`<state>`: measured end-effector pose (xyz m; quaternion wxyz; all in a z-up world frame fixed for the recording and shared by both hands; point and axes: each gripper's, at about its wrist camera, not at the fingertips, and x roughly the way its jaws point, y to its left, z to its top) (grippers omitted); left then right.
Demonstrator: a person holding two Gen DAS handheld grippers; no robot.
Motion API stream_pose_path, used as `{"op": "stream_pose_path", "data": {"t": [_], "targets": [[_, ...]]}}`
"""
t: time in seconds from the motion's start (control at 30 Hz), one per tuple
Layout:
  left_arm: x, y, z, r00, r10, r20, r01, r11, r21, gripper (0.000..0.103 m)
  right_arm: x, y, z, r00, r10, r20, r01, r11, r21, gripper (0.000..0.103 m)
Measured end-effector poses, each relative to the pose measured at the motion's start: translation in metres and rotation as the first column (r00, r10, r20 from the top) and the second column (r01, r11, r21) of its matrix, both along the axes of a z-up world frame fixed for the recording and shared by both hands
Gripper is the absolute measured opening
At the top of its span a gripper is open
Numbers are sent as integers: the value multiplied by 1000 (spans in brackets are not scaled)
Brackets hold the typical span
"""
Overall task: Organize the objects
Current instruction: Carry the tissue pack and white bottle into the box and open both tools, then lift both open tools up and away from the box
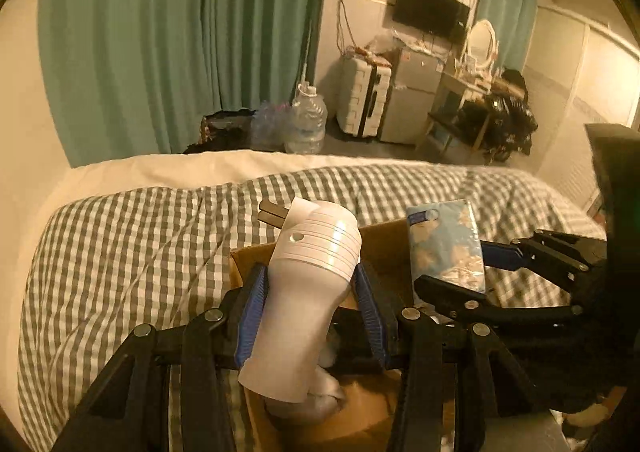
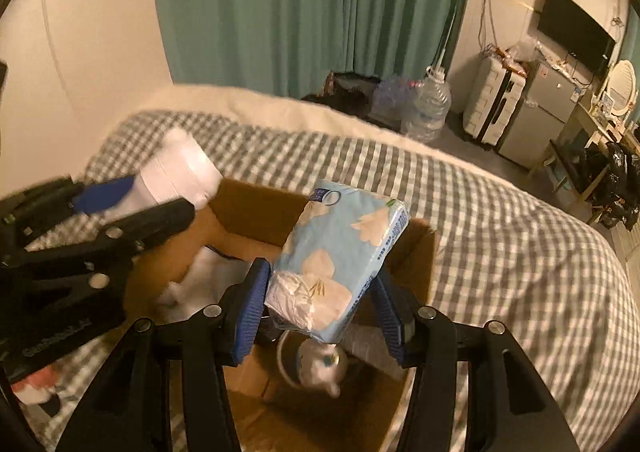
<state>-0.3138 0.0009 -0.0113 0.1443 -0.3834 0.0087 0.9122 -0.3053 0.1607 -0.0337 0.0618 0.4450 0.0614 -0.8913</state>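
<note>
My left gripper [image 1: 312, 292] is shut on a white hair dryer [image 1: 308, 292], its ribbed head up and two plug prongs behind it, held above an open cardboard box [image 1: 380, 240] on the bed. My right gripper [image 2: 320, 292] is shut on a light blue tissue pack [image 2: 340, 252] with a flower print, held over the same box [image 2: 256, 212]. The right gripper and tissue pack [image 1: 448, 248] also show at the right of the left wrist view. The left gripper and dryer [image 2: 176, 176] show blurred at the left of the right wrist view.
The box holds white items and a round container [image 2: 316, 364]. The bed has a green-and-white checked cover [image 2: 500, 252]. Beyond it are water jugs [image 1: 306, 124], a white suitcase [image 1: 364, 100], a small fridge [image 1: 412, 100], a desk, a wall TV and green curtains.
</note>
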Motion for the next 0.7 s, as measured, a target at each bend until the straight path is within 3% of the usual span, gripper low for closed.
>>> {"op": "stream_pose_path", "data": {"t": [0.2,0.37,0.43,0.6,0.7], "targets": [[-13,15,-34,998,-29,53,32,998,-48,45,-20,4,-44,996,-21,89,20,1000,17,52],[-18,23,-49,995,-25,94,32,997,-66,48,-22,14,-46,994,-41,101,43,999,-14,55],[-14,21,-44,997,-12,77,16,998,-55,54,-19,14,-40,995,-38,95,40,999,-21,62],[-2,15,-16,999,19,27,-17,997,-80,73,-6,16,-16,997,-51,51,51,999,-10,63],[6,11,8,999,33,-6,-34,998,-59,79,6,20,5,998,-65,19,66,998,-8,67]]}}
